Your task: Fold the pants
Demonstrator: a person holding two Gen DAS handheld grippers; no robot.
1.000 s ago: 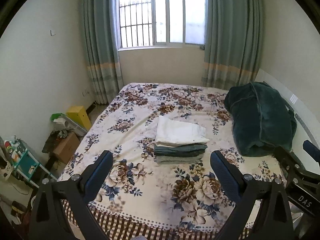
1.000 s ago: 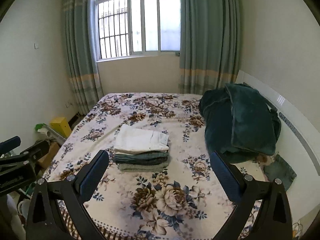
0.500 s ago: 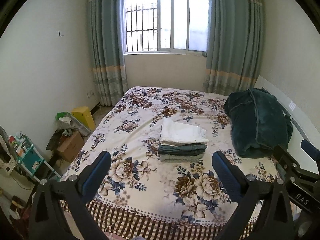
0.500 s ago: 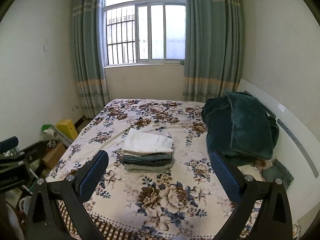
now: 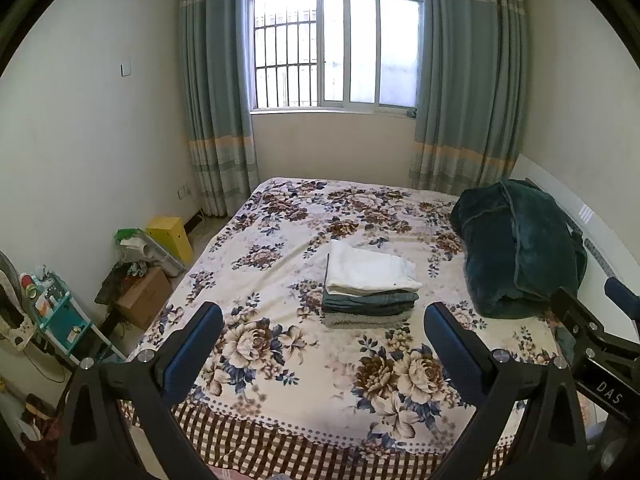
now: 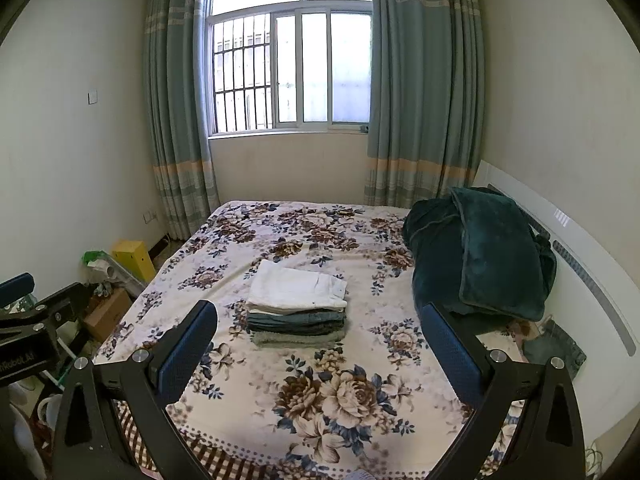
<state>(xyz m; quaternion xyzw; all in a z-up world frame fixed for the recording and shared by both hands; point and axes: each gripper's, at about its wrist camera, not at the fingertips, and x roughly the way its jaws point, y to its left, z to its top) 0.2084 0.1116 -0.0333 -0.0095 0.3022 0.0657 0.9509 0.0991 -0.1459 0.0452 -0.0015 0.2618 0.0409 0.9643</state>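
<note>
Both tools, left tool [image 5: 320,340] and right tool [image 6: 318,340], are hanging released, facing the folded pants stack [image 5: 370,286] lying well ahead on the bed [image 5: 280,344].

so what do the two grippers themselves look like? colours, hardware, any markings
Both match: the left gripper and right gripper have black angular finger arms with triangular cutouts, silver round bolt heads at the joints, and flat dark-blue textured pads on the inner faces. The right one's body, seen from the left camera, carries white lettering reading "DAS". No cables or sleeves visible.
</note>
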